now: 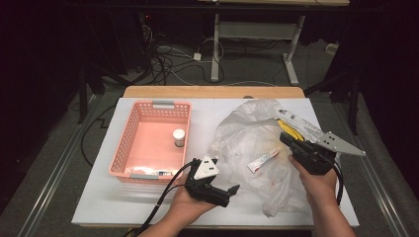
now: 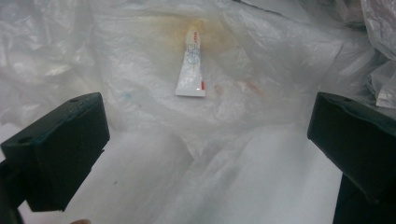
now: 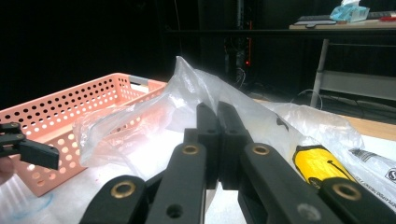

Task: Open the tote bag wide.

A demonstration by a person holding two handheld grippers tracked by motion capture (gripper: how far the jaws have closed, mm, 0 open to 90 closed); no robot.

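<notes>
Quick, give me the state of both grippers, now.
Left gripper: open, jaws wide apart, empty, aimed at the small white tube lying on the plastic bag.
Right gripper: shut, pinching the plastic bag's film.

Bare table [image 1: 148, 197] is lying open in front of the pink basket [image 1: 150, 140] and around the left gripper [image 1: 232, 190], giving room to pass. Its jaws are standing wide apart, and crumpled plastic bag [image 2: 140, 79] is spreading between them and the small tube [image 2: 191, 70], whose top is lying uncovered. The right gripper [image 3: 218, 121] is pinching the bag, whose raised folds are blocking the way toward the basket
</notes>
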